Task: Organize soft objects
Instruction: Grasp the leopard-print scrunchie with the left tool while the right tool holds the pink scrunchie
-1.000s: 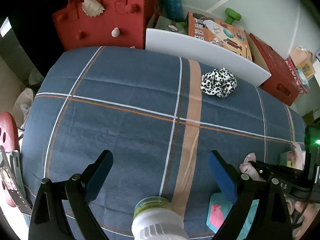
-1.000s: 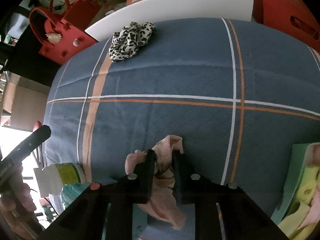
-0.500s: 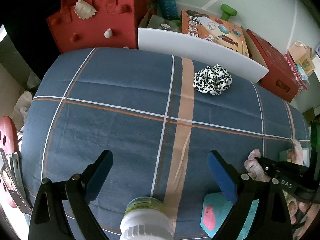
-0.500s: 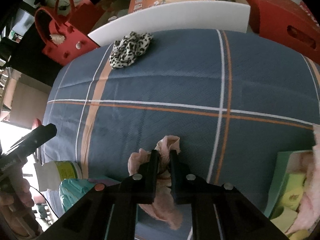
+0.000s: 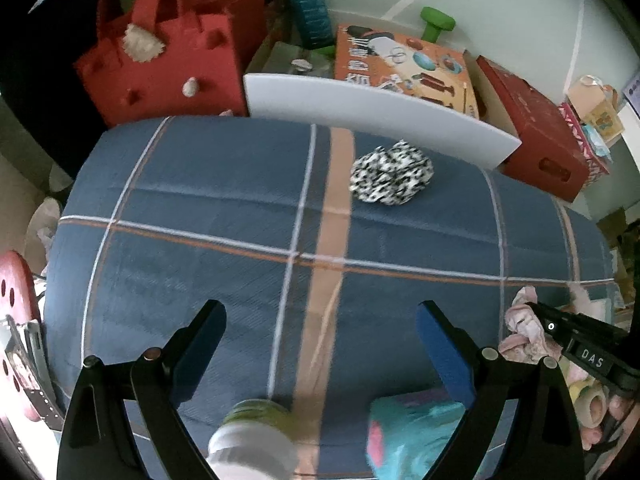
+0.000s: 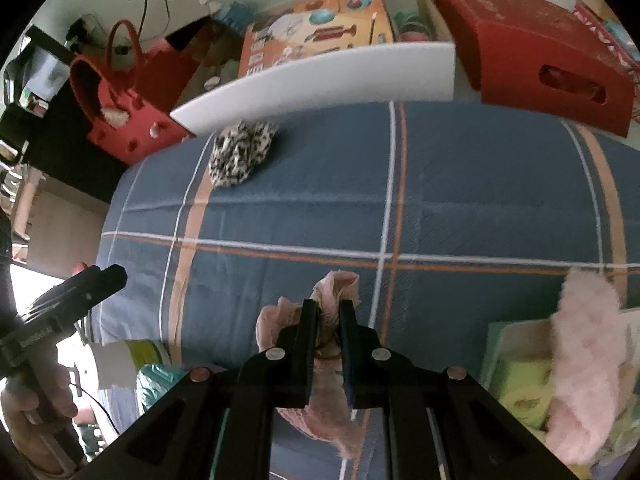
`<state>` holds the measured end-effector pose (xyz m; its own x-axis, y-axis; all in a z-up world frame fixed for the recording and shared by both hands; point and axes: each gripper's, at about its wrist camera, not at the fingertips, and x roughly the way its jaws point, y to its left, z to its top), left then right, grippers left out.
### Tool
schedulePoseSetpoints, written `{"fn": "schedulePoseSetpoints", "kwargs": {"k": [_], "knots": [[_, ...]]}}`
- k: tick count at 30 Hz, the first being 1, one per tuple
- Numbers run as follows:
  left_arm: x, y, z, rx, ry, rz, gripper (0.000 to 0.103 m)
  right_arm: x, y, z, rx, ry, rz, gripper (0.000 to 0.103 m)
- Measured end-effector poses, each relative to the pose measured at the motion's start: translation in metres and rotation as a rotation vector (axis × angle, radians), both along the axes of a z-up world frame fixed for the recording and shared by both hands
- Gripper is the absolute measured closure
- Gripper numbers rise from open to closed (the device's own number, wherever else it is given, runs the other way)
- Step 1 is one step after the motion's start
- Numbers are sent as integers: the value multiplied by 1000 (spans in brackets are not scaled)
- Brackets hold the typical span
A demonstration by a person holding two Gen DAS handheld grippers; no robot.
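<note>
We see the plaid cloth [image 5: 200, 184] covering the tabletop, with the spotted scrunchie [image 5: 392, 178] near its far edge by the white board [image 5: 360, 110]. Our right gripper [image 6: 328, 312] pinches the pink cloth [image 6: 336, 288] near the front edge. Our left gripper [image 5: 320, 320] has its jaws spread, nothing between.

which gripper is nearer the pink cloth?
Right. The right gripper is shut on the pink cloth. The left gripper is open and empty, off to the side of it over the blue tablecloth.
</note>
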<state>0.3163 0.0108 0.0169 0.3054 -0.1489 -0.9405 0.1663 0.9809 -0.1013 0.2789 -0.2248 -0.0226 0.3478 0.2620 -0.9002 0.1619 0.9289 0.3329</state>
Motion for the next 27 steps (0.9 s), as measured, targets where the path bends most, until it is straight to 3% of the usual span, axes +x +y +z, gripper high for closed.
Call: {"fn": "schedulePoseSetpoints", "kwargs": {"k": [9, 15, 27], "knots": [[37, -41, -9, -3, 25, 3, 8, 17, -23, 17, -24, -37, -15, 91], [59, -52, -28, -48, 54, 35, 9, 20, -37, 13, -24, -53, -16, 91], [85, -69, -59, -71, 12, 41, 43, 24, -61, -3, -14, -62, -22, 91]]}}
